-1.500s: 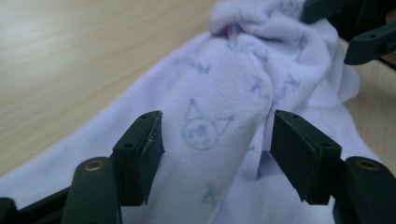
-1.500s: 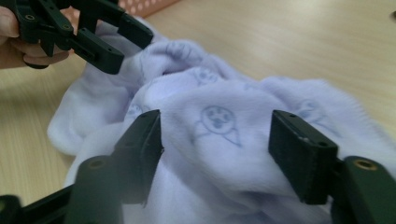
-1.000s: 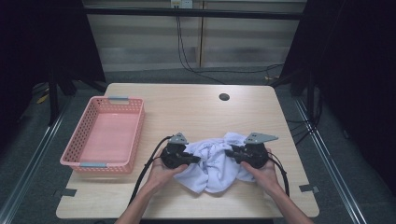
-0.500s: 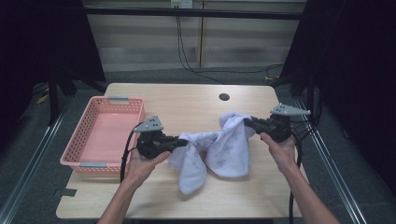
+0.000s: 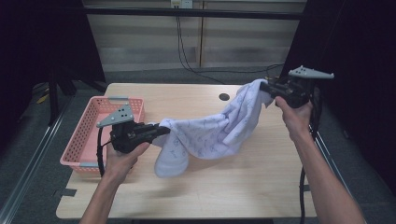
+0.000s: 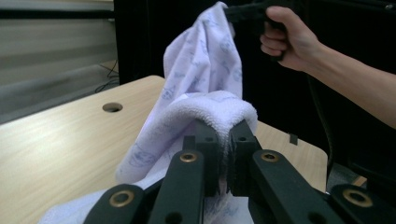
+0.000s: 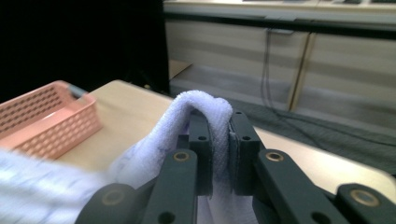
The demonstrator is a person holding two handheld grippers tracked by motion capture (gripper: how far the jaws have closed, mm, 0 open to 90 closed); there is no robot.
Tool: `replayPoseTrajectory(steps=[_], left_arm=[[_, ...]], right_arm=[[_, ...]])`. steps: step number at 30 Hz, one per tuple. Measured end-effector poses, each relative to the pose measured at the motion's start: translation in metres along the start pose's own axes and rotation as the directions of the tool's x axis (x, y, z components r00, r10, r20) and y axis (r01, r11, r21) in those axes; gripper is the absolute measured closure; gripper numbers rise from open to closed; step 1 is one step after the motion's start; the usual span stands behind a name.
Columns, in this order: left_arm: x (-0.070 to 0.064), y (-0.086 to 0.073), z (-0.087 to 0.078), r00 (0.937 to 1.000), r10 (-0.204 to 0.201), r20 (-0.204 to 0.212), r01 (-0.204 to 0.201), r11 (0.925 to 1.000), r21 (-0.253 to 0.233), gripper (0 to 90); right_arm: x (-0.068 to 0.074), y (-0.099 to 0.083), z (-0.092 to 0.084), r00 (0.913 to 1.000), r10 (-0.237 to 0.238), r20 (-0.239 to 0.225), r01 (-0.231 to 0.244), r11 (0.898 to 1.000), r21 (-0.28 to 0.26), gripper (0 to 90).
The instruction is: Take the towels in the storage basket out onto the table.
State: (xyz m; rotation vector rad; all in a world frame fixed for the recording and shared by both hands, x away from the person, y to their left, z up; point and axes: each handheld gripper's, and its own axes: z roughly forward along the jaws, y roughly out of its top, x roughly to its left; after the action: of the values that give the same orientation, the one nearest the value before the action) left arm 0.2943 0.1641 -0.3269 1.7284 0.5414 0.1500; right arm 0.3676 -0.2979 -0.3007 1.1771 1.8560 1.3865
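Jaws of the left gripper (image 5: 161,131) pinched one end of the white towel (image 5: 210,133), low beside the pink basket (image 5: 86,140). Those of the right gripper (image 5: 267,87), which had just been closing, clamped the other end, higher and farther off. Between them the towel hung slack above the desk (image 5: 196,186), apparently raised to be spread out.

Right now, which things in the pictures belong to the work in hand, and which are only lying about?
In the job:
- white towel
- left gripper, shut on one end
- right gripper, shut on the other end

Lying about:
- pink basket, nothing in it
- wooden table
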Motion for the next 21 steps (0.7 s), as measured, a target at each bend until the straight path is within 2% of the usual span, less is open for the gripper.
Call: replayPoseTrajectory(steps=[1,3,4,5,6,7,8,10,12,13,16,17,21], left_arm=[[-0.002,0.003,-0.001,0.9999,-0.003,0.015,0.003,1.0,-0.009,86.0],[-0.004,0.006,-0.004,0.9999,0.005,0.015,-0.005,0.9994,-0.036,85.9],[-0.004,0.005,-0.003,1.0,0.009,0.0,-0.009,0.9996,-0.027,85.9],[-0.004,0.002,0.001,0.9993,0.021,-0.032,-0.021,0.9997,0.008,85.8],[-0.002,-0.004,0.006,0.9993,0.016,-0.034,-0.014,0.9988,0.048,85.6],[0.0,-0.012,0.013,0.9997,0.002,-0.024,0.0,0.9966,0.082,85.2],[0.004,-0.021,0.019,0.9994,-0.003,-0.034,0.007,0.9929,0.119,83.9],[0.013,-0.042,0.032,0.9976,-0.049,-0.048,0.057,0.982,0.18,80.7],[0.02,-0.062,0.041,0.9954,-0.075,-0.061,0.087,0.9691,0.231,77.7],[0.023,-0.069,0.042,0.9935,-0.096,-0.062,0.108,0.9661,0.235,70.8],[0.029,-0.079,0.041,0.9892,-0.121,-0.083,0.138,0.9608,0.24,61.5],[0.031,-0.081,0.04,0.9884,-0.121,-0.092,0.141,0.9584,0.248,57.5],[0.033,-0.088,0.037,0.9861,-0.115,-0.12,0.142,0.9565,0.255,49.6]], right_arm=[[-0.003,0.007,0.001,0.9999,0.0,0.014,0.0,1.0,-0.003,81.9],[-0.007,0.018,0.004,0.9997,0.009,0.024,-0.008,1.0,-0.028,81.9],[-0.009,0.021,0.007,0.9995,0.015,0.027,-0.014,0.999,-0.036,81.5],[-0.011,0.021,0.011,0.9996,0.017,0.025,-0.017,0.999,-0.031,80.1],[-0.012,0.019,0.017,0.9995,0.016,0.028,-0.015,1.0,-0.013,76.7],[-0.012,0.013,0.024,0.9993,0.009,0.037,-0.009,1.0,0.01,70.1],[-0.013,0.005,0.031,0.9986,0.007,0.053,-0.009,0.999,0.036,64.9],[-0.016,-0.017,0.047,0.9985,0.007,0.055,-0.013,0.995,0.102,57.6],[-0.017,-0.038,0.056,0.9979,0.019,0.062,-0.028,0.989,0.143,52.3],[-0.018,-0.049,0.058,0.9977,0.019,0.065,-0.029,0.987,0.158,51.0],[-0.015,-0.069,0.055,0.9986,0.041,0.034,-0.046,0.984,0.17,49.3],[-0.012,-0.074,0.053,0.9989,0.043,0.019,-0.045,0.984,0.174,49.3],[0.007,-0.093,0.042,0.9982,0.04,-0.046,-0.031,0.984,0.174,48.0]])
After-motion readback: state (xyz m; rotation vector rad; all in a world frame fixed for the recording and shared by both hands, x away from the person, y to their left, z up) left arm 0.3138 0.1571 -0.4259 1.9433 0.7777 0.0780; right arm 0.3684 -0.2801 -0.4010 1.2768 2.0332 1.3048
